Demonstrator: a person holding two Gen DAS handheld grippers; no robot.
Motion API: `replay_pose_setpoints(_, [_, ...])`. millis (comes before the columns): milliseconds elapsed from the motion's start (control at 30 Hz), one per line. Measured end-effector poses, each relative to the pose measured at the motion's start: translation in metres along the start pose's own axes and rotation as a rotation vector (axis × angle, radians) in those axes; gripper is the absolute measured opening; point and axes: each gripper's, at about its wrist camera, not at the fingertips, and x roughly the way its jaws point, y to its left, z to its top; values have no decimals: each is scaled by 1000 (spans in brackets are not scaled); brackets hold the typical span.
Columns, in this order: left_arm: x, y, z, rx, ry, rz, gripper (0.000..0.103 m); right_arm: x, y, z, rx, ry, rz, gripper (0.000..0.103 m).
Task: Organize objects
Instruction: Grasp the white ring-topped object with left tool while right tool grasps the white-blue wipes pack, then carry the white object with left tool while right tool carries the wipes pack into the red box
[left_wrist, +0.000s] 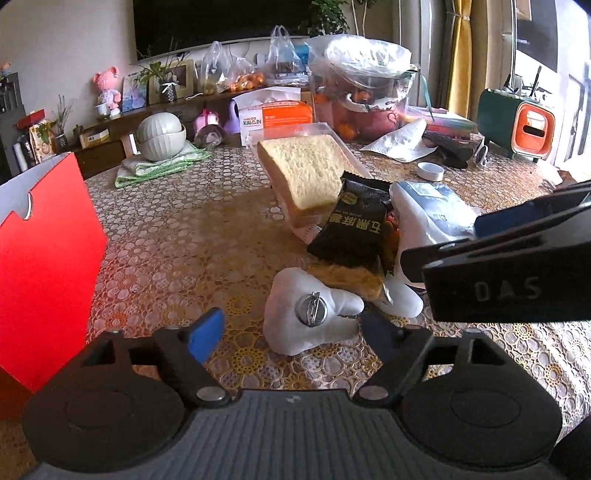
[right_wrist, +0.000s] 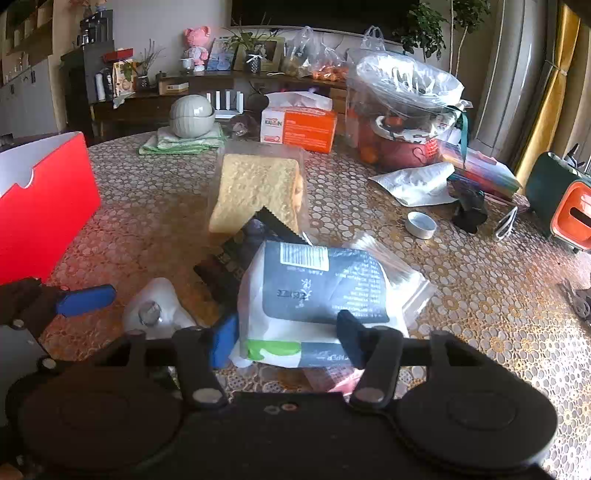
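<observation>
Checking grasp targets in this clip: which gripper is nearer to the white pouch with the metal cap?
Left. The left gripper has its fingers on either side of the white pouch. The right gripper sits beside it, straddling the white-and-black packet.

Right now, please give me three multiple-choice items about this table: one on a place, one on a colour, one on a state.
1. In the left wrist view, the red box stands:
A. at the left edge
B. at the far right
C. behind the bread

2. The tissue box is mostly:
A. green
B. orange
C. blue

3. The left claw is:
A. shut on nothing
B. open, with the white clip-backed item between its fingers
C. holding the bread

Answers: 1 A, its red wall fills the left side. 2 B, the long face is orange. 3 B, a gap shows beside the blue pad.
</observation>
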Motion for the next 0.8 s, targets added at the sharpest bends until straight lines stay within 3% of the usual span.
replay_pose_setpoints(33, [0, 0, 0, 2, -4, 3, 77, 0, 0, 0, 4, 1, -2, 45])
replay_pose_setpoints(133, [0, 2, 0, 4, -4, -3, 55, -2, -3, 1, 21, 3, -2, 33])
replay_pose_setpoints(267, [-1, 5, 0, -1, 2, -15, 52, -5, -6, 0, 34, 3, -9, 7])
replay_pose_setpoints(800, [-56, 24, 13, -80, -53, -29, 47, -72, -36, 7, 66, -120, -45, 1])
